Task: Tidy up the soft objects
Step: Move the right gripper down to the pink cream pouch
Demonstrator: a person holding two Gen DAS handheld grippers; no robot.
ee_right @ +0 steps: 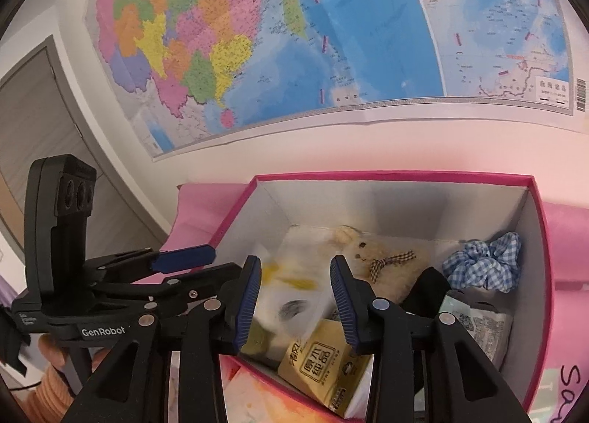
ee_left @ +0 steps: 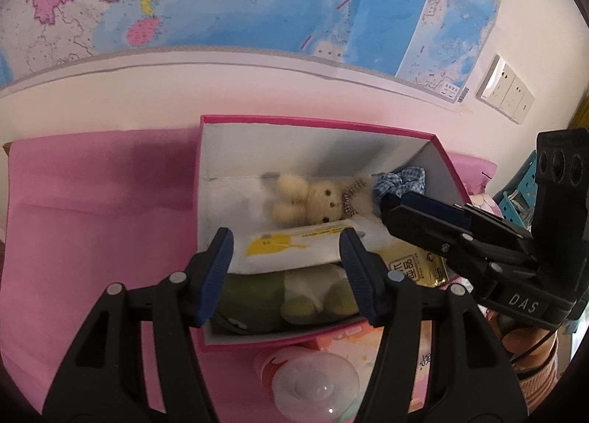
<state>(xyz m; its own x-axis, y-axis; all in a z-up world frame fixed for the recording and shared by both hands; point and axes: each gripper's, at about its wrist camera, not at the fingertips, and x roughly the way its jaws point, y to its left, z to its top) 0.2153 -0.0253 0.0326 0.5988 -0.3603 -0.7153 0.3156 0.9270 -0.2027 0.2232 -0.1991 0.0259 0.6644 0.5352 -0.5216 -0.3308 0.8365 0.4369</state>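
A pink box [ee_left: 316, 125] [ee_right: 390, 176] with white walls holds a cream bunny [ee_left: 324, 202] [ee_right: 364, 253], a blue gingham scrunchie [ee_left: 401, 180] [ee_right: 486, 261], a green plush [ee_left: 294, 298] [ee_right: 257, 340] and a yellow tissue pack [ee_left: 416, 268] [ee_right: 324, 360]. A white wipes pack [ee_left: 291, 246] [ee_right: 291, 294] lies across them, blurred in the right wrist view. My left gripper [ee_left: 287, 272] [ee_right: 217, 263] hangs open over the box's near wall, with the pack lower down behind its fingers. Open too, my right gripper [ee_right: 294, 298] [ee_left: 386, 206] is just above the pack's far end; its pads do not press on it.
The box stands on a pink cloth [ee_left: 92, 202] against a wall with a large map [ee_left: 257, 0]. In front of the box lie a clear domed bottle [ee_left: 313, 386] and a colourful pack. A wall socket [ee_left: 506, 88] is at the right, a grey door [ee_right: 36, 121] at the left.
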